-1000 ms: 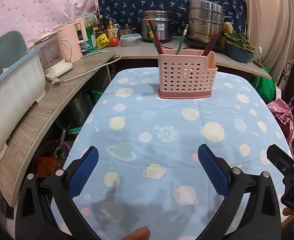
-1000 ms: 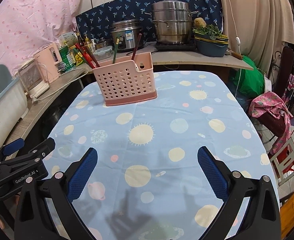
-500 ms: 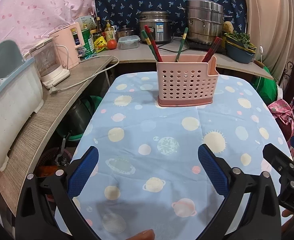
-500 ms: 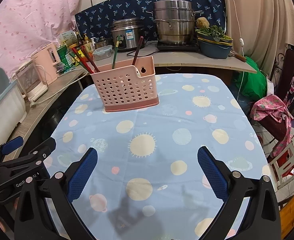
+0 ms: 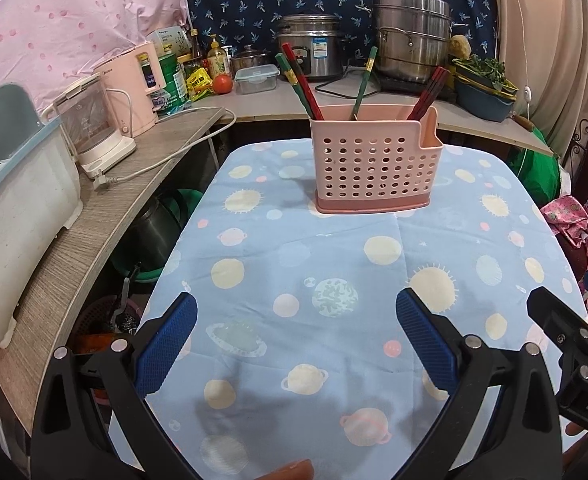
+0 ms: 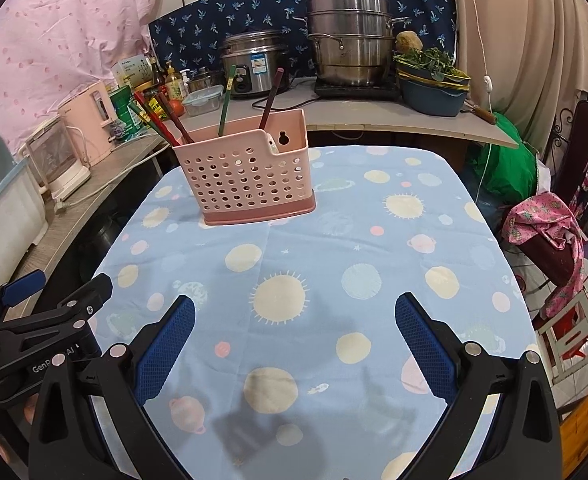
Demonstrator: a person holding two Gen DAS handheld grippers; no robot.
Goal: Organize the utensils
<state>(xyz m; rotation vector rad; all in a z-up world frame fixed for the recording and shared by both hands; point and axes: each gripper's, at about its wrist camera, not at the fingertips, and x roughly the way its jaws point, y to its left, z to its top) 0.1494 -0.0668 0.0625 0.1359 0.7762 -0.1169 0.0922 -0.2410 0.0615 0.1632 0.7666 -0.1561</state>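
A kitchen corner with a wooden counter (image 5: 105, 216) wraps around a table covered in a light blue cloth (image 5: 334, 264) printed with suns and planets. On the counter behind stand a rice cooker (image 5: 312, 46), a stacked steel pot (image 5: 412, 34) and a pink kettle (image 5: 131, 88).

The pink holder (image 5: 372, 162), perforated with round holes, stands upright on the far half of the cloth. Chopsticks lean out of it: a red and green pair (image 5: 298, 78) at its left end, a green one (image 5: 364, 80) in the middle, dark red ones (image 5: 430, 92) at the right.

The left gripper (image 5: 296, 344) hovers over the near part of the cloth, blue pads spread wide, nothing between them and touching nothing. The right gripper (image 6: 294, 344) is likewise spread wide and empty, just beside the left one and well apart from the holder.
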